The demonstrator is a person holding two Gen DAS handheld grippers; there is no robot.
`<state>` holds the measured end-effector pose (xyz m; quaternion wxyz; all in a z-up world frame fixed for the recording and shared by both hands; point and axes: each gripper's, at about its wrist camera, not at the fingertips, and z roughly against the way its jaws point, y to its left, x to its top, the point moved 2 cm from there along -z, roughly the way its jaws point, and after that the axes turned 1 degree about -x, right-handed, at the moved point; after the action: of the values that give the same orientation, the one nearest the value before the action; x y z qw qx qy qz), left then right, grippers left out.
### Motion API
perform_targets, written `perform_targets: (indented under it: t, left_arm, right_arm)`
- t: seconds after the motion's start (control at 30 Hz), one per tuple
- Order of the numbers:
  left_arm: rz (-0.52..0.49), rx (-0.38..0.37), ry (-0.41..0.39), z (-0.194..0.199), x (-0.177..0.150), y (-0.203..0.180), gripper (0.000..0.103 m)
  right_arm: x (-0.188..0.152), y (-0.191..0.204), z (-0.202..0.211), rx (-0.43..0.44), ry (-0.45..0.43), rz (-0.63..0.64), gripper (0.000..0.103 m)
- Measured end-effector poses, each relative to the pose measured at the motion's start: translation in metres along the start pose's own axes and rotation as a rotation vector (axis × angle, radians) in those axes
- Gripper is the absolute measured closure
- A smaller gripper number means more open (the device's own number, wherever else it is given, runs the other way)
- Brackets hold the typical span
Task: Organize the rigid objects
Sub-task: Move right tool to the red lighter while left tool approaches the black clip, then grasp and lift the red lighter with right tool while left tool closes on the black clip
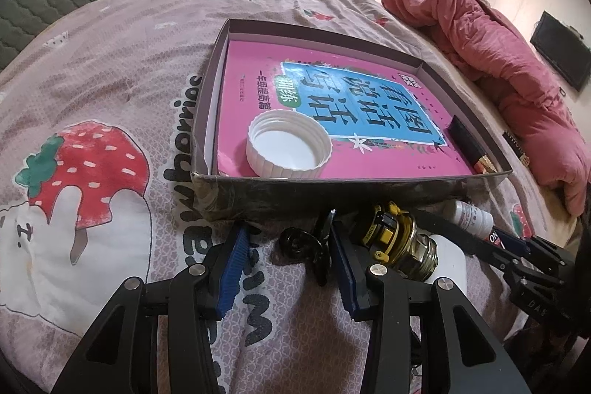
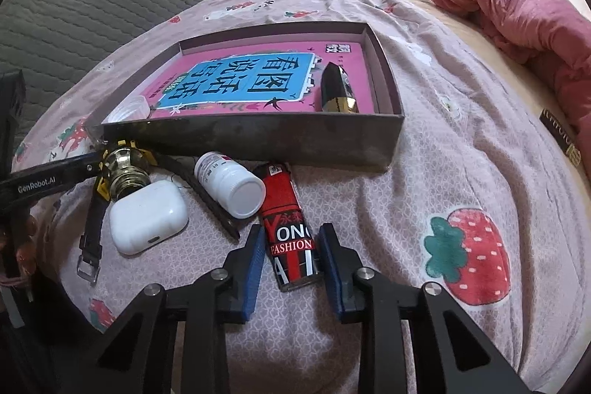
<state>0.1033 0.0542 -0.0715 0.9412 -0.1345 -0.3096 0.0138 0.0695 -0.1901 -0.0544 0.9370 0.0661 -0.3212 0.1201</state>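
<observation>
The right gripper (image 2: pixel 290 252) is spread around the red lighter (image 2: pixel 291 231), which lies lengthwise toward the box (image 2: pixel 258 139). The left gripper (image 1: pixel 288 259), also spread, straddles a black hair clip (image 1: pixel 306 242). Beyond, the box holds a pink book (image 1: pixel 332 91) and white lid (image 1: pixel 290 148).

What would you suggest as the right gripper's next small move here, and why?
Probably close the right gripper on the red lighter. Its jaws stand open on either side of the lighter, which lies on the bedsheet outside the box. The white cap and a black-and-gold item already lie inside.
</observation>
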Motion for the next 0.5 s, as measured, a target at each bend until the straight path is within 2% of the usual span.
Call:
perform_targets:
  t: [0.43,0.5]
  left_arm:
    - [0.013,-0.023,0.003,-0.004,0.001,0.002,0.059]
    - [-0.003,-0.01,0.001,-0.003,0.001,0.0,0.063]
  right_arm:
    - [0.006,0.005,-0.012,0.007,-0.027,0.037,0.072]
    - [0.006,0.004,-0.013,0.011,-0.028,0.038,0.072]
